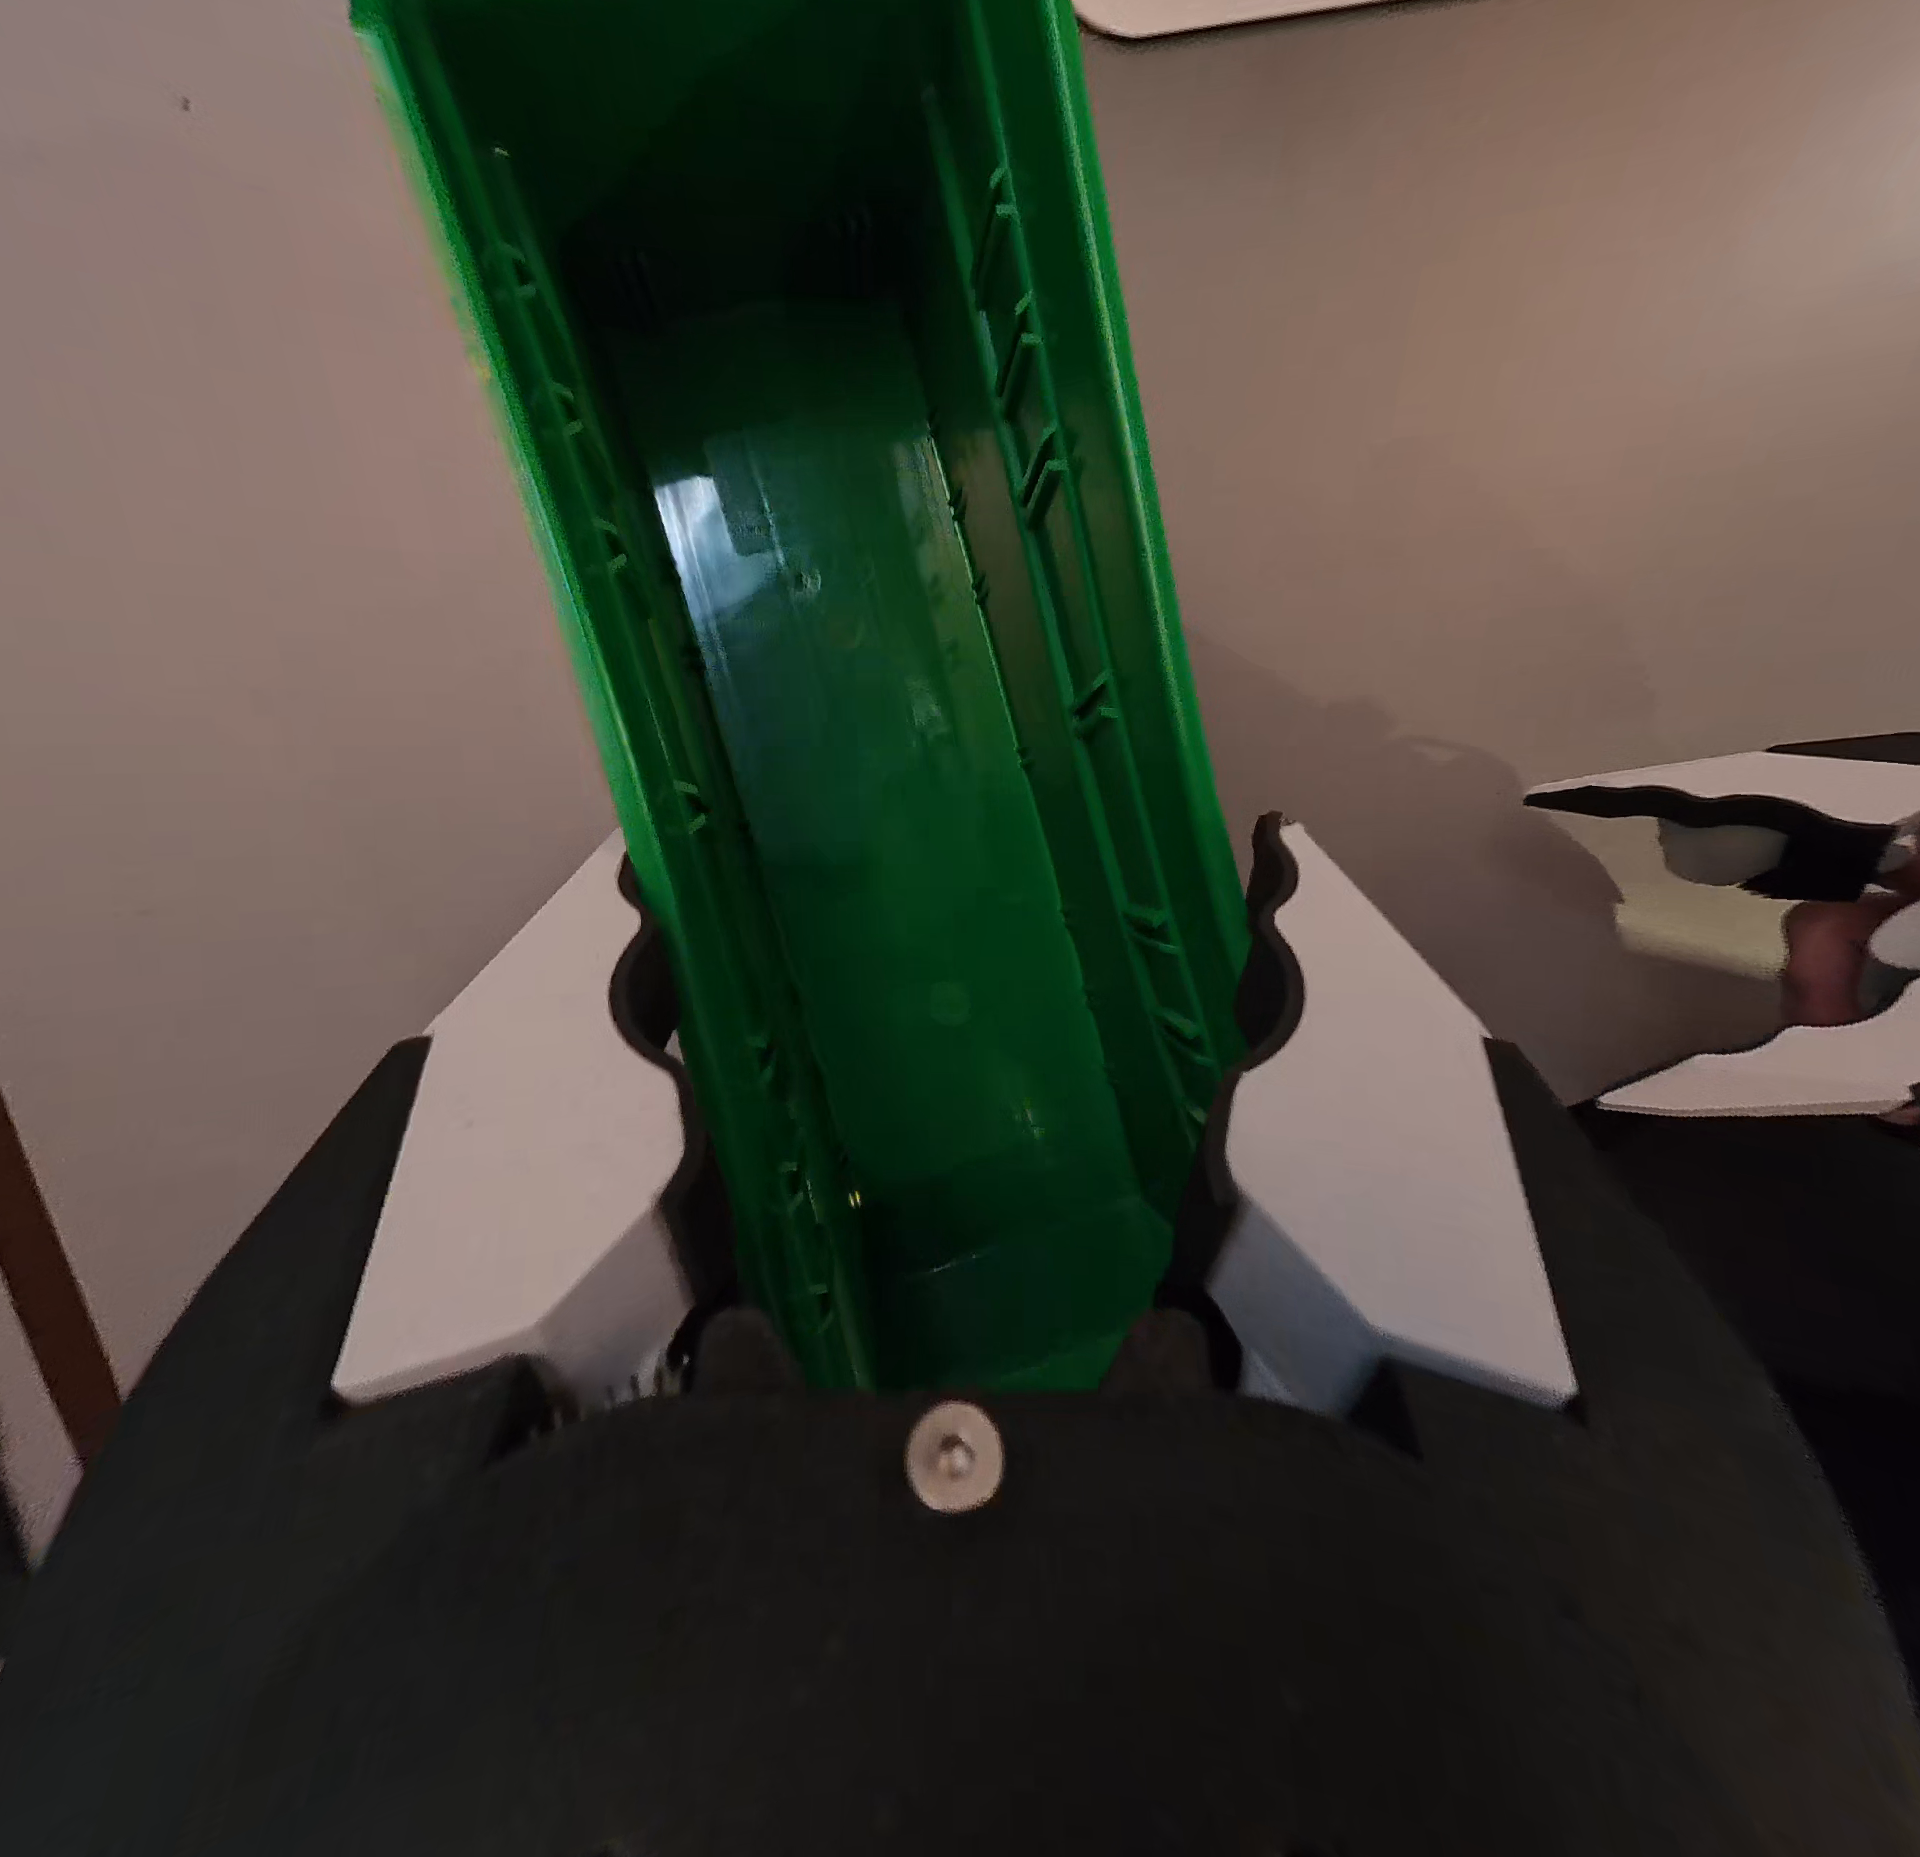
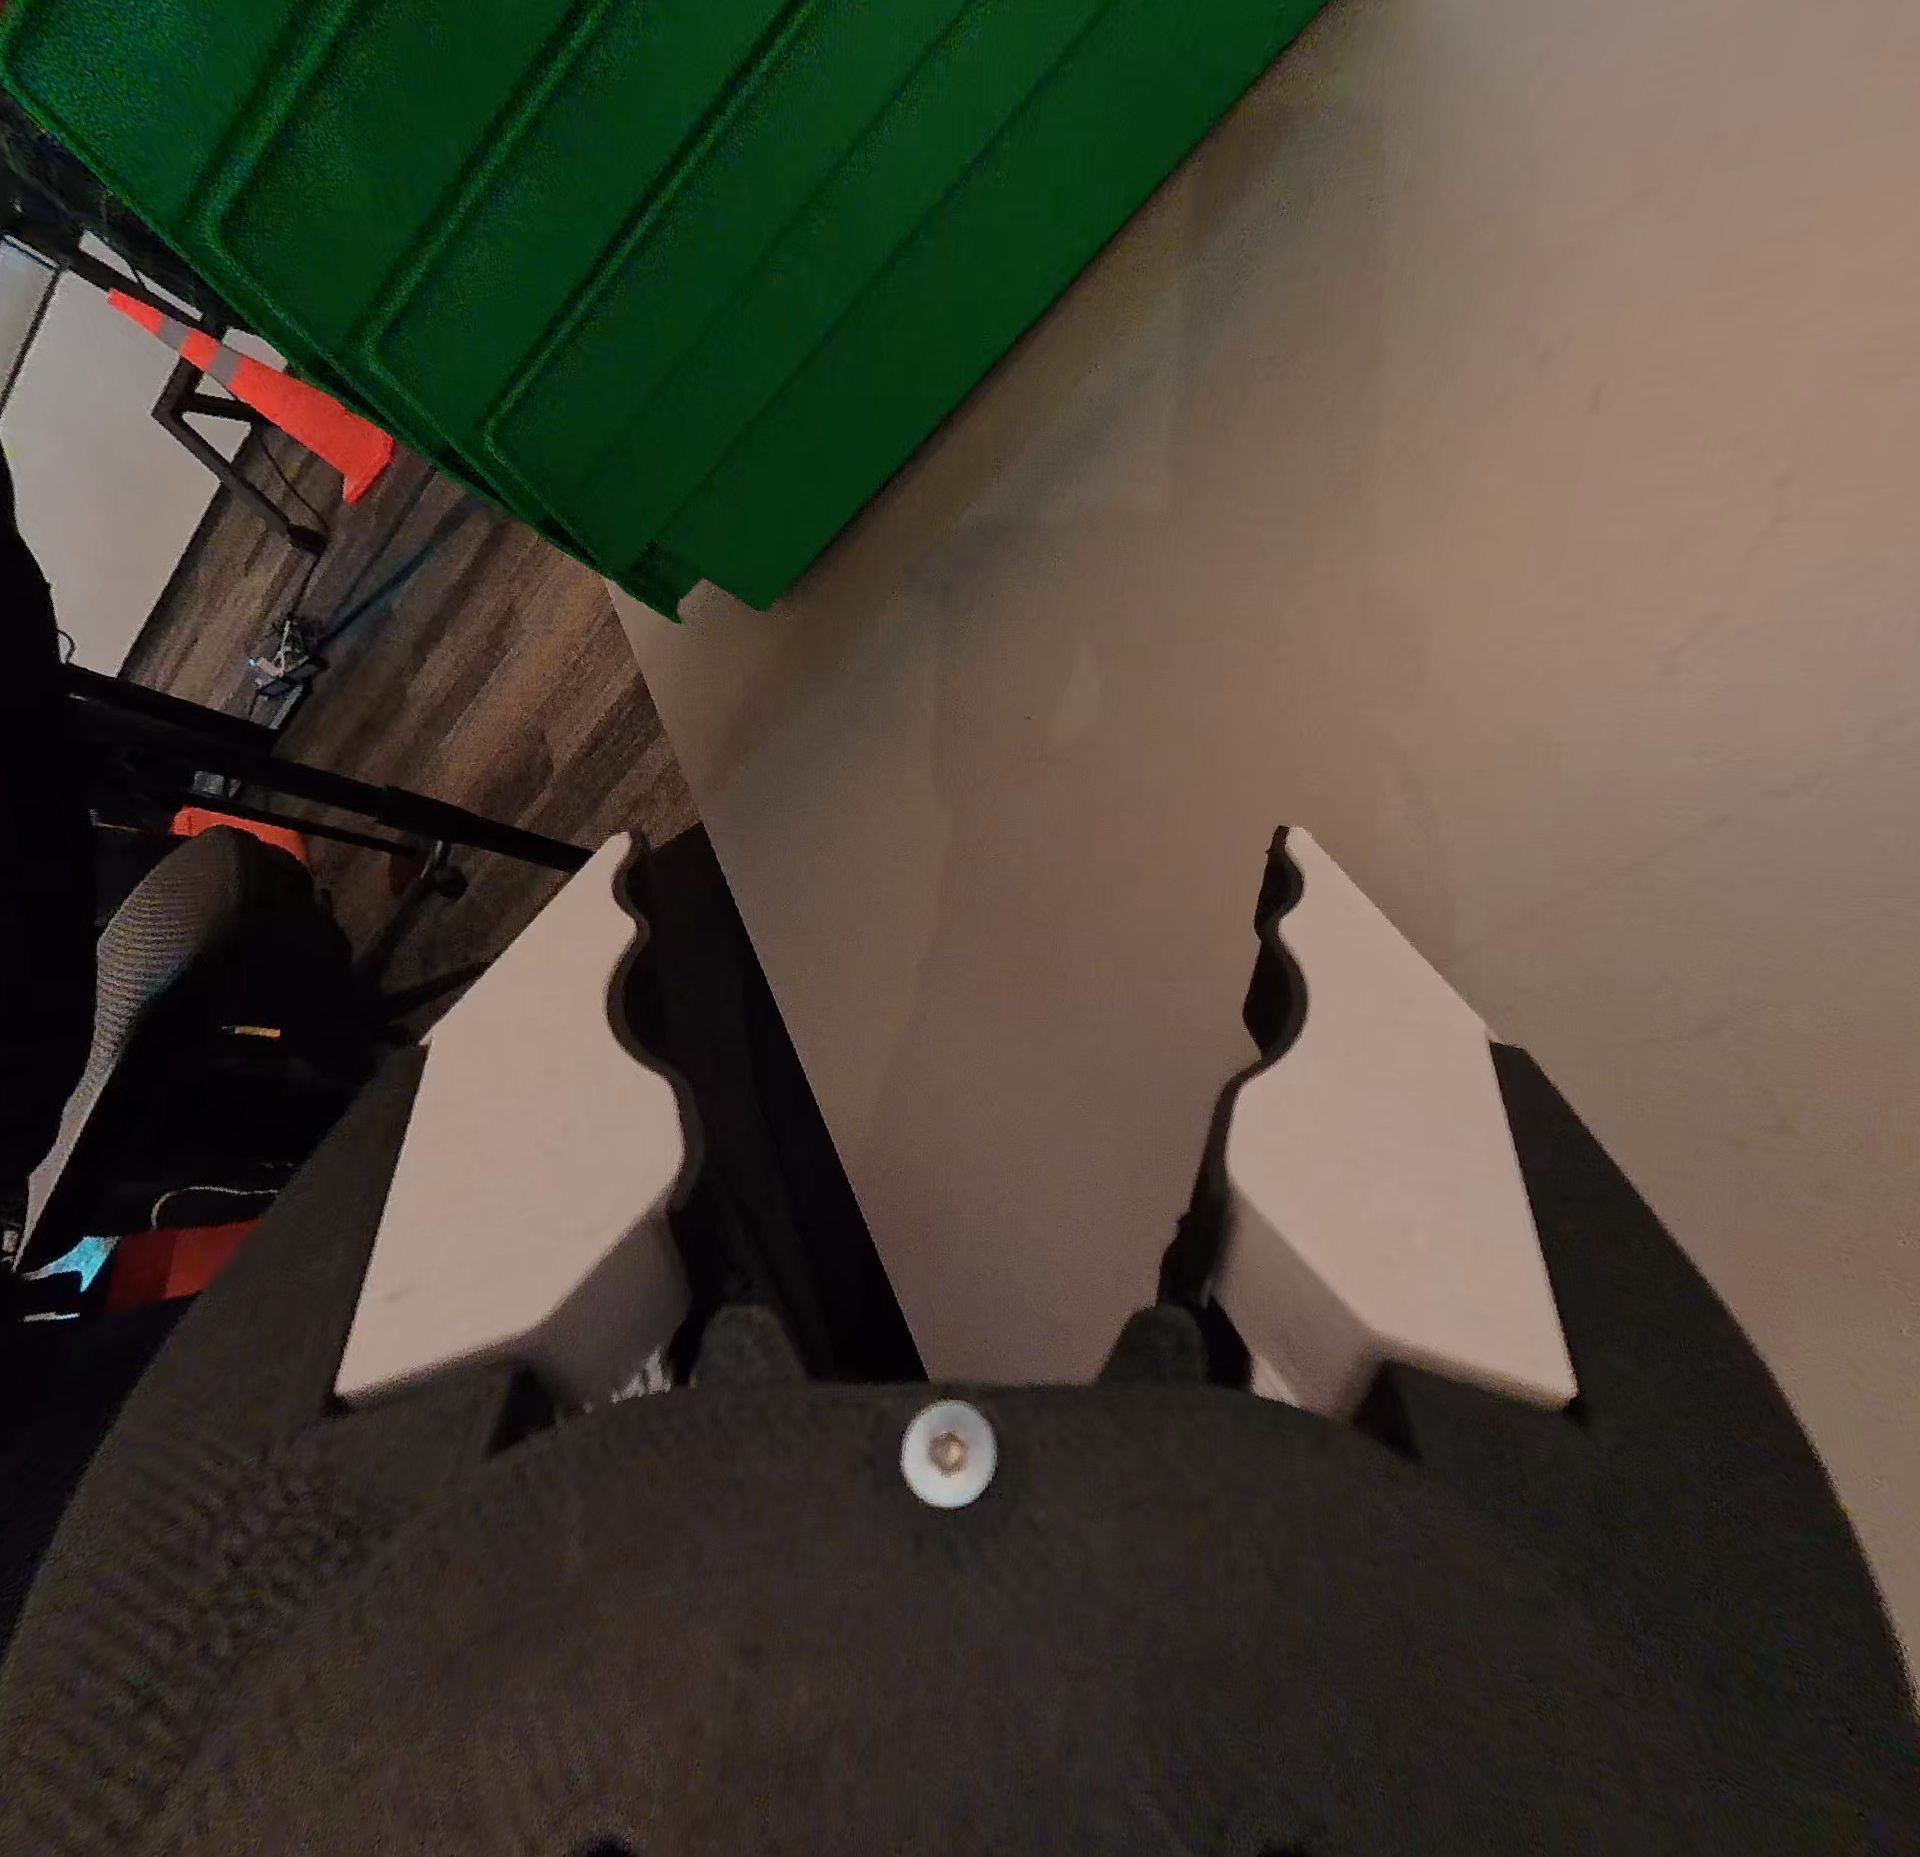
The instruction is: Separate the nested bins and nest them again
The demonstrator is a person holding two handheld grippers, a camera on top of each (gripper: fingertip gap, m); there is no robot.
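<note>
a plain beige table top (image 2: 1351, 457) fills most of both views under dim, warm light. past its edge lies wood-plank floor (image 2: 468, 685), with orange cones (image 2: 301, 415), black metal frame legs (image 2: 312, 779) and a grey mesh chair (image 2: 177, 976).

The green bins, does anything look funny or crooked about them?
Yes. One green bin sits tilted between the left gripper jaws, its open top toward the camera, nothing inside. In the right wrist view, the green bins hang over the table edge. The right gripper is open and holds nothing.
</note>
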